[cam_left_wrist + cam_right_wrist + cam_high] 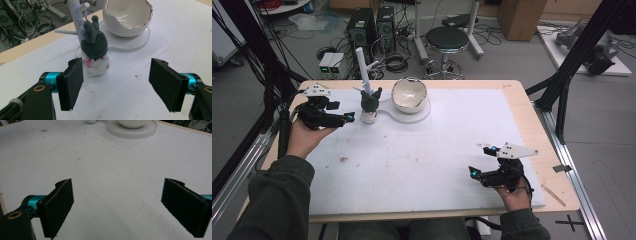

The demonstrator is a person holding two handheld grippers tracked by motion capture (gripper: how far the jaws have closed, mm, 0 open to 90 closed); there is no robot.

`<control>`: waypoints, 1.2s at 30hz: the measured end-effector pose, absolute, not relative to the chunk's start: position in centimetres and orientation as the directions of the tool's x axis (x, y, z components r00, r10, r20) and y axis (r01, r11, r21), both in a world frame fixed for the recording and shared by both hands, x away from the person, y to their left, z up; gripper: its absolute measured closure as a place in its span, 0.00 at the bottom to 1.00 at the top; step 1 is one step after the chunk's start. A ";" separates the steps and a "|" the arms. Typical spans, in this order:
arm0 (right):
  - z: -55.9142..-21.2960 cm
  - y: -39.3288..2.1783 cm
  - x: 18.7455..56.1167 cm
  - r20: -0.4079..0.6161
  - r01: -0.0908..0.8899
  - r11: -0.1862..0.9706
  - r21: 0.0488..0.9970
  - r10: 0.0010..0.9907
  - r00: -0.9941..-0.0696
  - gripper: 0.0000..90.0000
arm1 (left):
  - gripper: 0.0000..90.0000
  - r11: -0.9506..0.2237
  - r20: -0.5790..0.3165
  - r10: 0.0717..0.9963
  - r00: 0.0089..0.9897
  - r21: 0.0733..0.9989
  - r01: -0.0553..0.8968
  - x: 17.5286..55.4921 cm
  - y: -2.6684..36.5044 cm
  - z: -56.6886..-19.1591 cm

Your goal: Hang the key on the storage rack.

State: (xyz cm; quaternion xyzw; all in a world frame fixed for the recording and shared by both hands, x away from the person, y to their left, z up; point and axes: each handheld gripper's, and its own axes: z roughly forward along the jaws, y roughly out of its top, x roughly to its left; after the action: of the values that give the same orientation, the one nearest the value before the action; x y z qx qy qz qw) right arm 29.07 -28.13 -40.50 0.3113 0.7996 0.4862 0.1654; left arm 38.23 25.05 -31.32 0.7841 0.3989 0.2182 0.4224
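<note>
While jaws gape, plush bunny (94, 47) sits just beyond left gripper (116, 82).

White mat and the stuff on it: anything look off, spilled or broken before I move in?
Nothing spilled or broken. The white bowl has a jagged eggshell-style rim, apparently by design, and looks empty. The grey plush toy hangs by its loop from the white peg stand. The white mat carries only small scuff marks.

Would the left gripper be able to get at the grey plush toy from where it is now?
Probably yes. The left gripper is open and faces the grey plush toy with bare mat between them. The white stand rises just behind the toy, whose lilac loop hangs on its peg.
</note>
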 end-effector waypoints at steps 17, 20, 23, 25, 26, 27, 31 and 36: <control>-40.5 -28.2 29.0 0.037 0.341 0.334 0.879 0.663 -0.748 0.11 | 0.27 -0.320 -0.004 0.799 0.602 0.844 0.430 37.3 24.8 -31.8; -40.5 -28.2 29.0 0.035 0.340 0.338 0.878 0.662 -0.749 0.11 | 0.27 -0.316 -0.005 0.797 0.603 0.849 0.424 37.0 24.7 -31.7; -40.5 -28.1 28.9 0.038 0.343 0.338 0.876 0.662 -0.749 0.11 | 0.27 -0.319 -0.005 0.791 0.612 0.850 0.419 36.8 24.6 -31.8; -40.5 -28.0 28.9 0.037 0.344 0.338 0.876 0.663 -0.747 0.11 | 0.27 -0.313 -0.009 0.791 0.612 0.853 0.417 36.6 24.6 -31.8; -40.5 -28.0 28.9 0.039 0.345 0.338 0.876 0.663 -0.747 0.11 | 0.27 -0.315 -0.009 0.788 0.615 0.853 0.416 36.6 24.6 -31.8; -40.5 -28.0 28.9 0.038 0.344 0.337 0.876 0.663 -0.747 0.11 | 0.27 -0.311 -0.012 0.789 0.615 0.855 0.416 36.5 24.6 -31.9; -40.5 -28.0 28.9 0.040 0.346 0.338 0.875 0.663 -0.747 0.11 | 0.27 -0.315 -0.008 0.787 0.617 0.855 0.412 36.3 24.6 -31.9; -40.5 -28.1 28.9 0.036 0.342 0.338 0.877 0.664 -0.747 0.11 | 0.27 -0.308 -0.014 0.785 0.619 0.858 0.411 36.0 24.6 -32.0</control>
State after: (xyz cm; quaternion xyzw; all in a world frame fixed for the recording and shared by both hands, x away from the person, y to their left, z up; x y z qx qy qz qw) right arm 28.95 -28.08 -40.52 0.3141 0.8007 0.4821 0.1668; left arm 36.01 24.55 -31.98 0.7812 0.3828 0.2095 0.4463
